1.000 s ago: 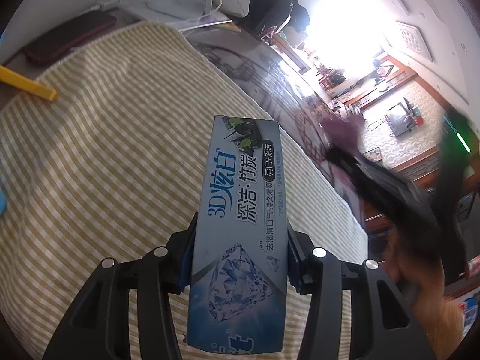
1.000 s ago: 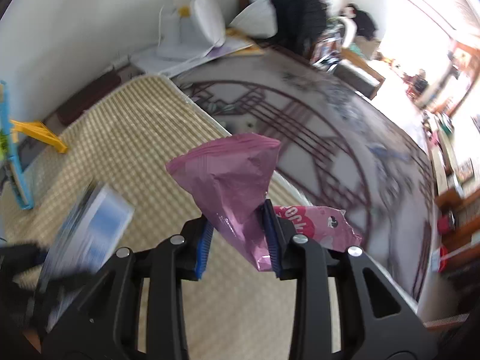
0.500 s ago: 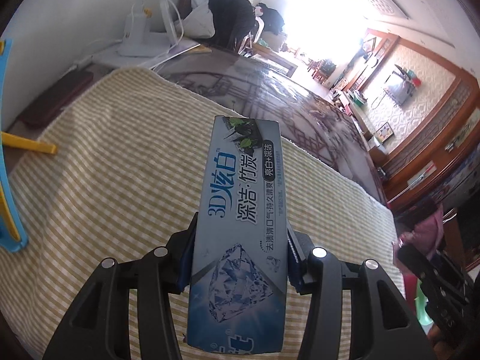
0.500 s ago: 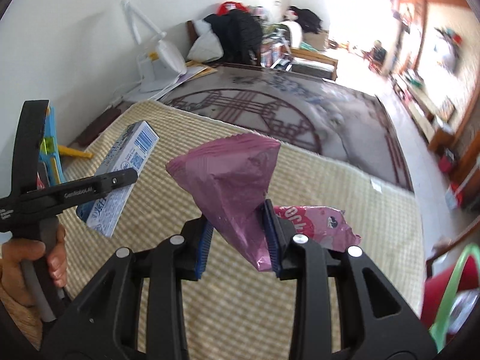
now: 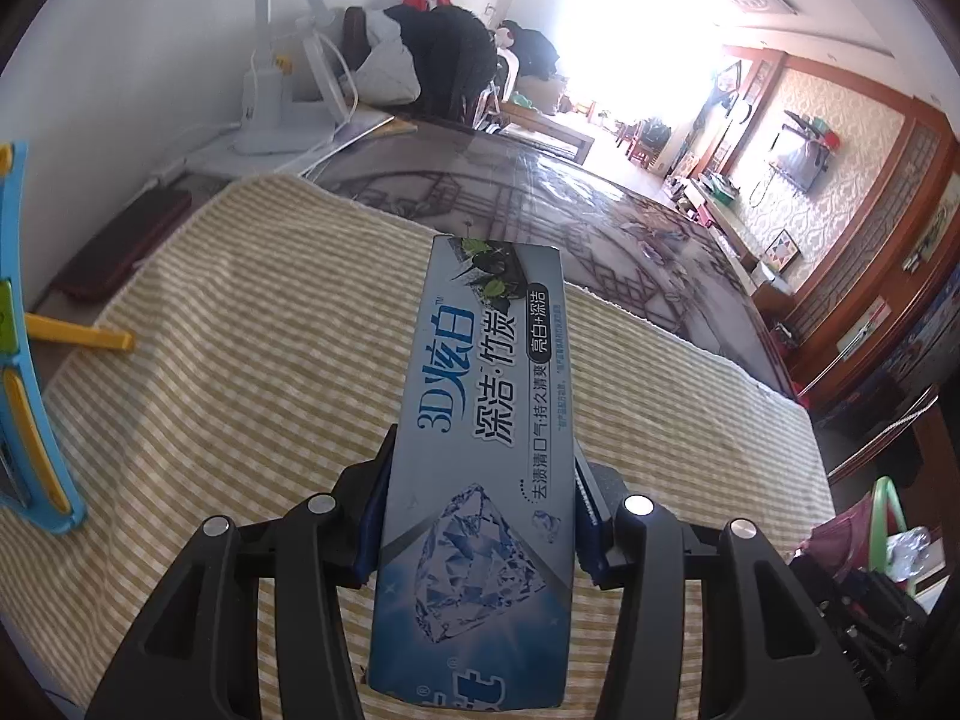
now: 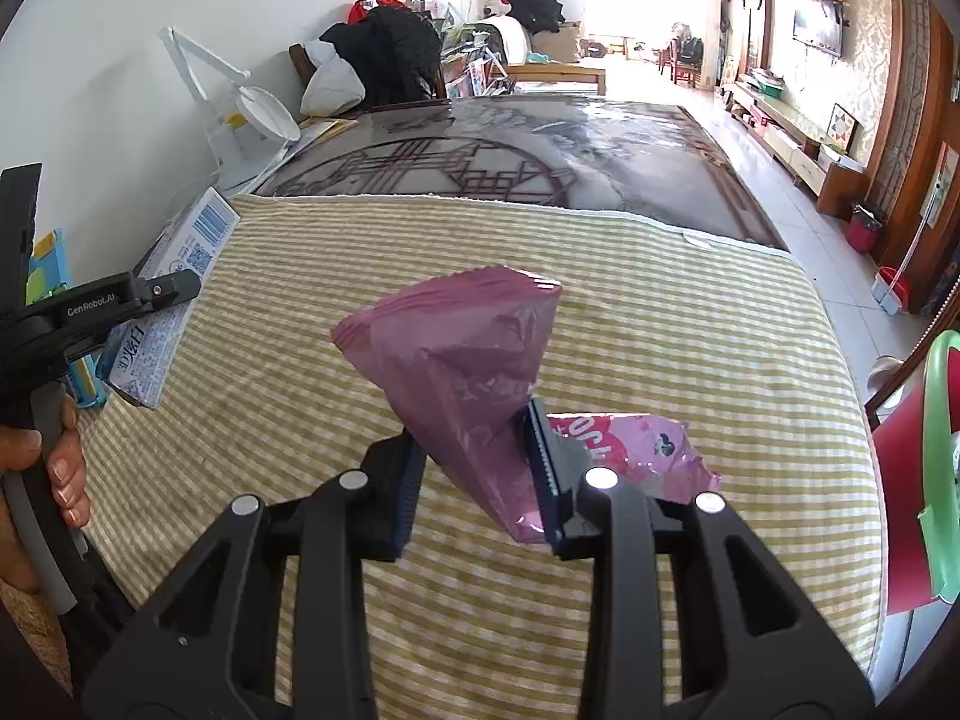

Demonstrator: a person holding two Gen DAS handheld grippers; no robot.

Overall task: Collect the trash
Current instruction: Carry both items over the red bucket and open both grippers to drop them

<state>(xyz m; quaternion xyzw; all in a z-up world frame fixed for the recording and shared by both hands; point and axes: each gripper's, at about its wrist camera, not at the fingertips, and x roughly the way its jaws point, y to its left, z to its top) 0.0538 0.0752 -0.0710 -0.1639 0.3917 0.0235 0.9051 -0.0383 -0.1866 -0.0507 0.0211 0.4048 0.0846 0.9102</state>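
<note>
My left gripper (image 5: 477, 510) is shut on a blue-grey toothpaste box (image 5: 486, 420) and holds it above the yellow striped cloth (image 5: 240, 312). The box (image 6: 171, 294) and the left gripper also show at the left of the right wrist view. My right gripper (image 6: 474, 480) is shut on a crumpled pink snack wrapper (image 6: 474, 372), held above the cloth (image 6: 660, 312). A red bin with a green rim (image 6: 936, 462) stands off the table's right edge; it also shows in the left wrist view (image 5: 882, 516).
A blue and yellow toy frame (image 5: 18, 360) stands at the cloth's left edge. A dark flat case (image 5: 120, 252) and a white lamp base (image 5: 270, 114) lie at the back left. A dark patterned glass tabletop (image 6: 540, 162) extends beyond the cloth.
Both grippers have swung to the right with their loads still held. The red bin with the green rim has come into view at the right. The right gripper has left the left view's middle.
</note>
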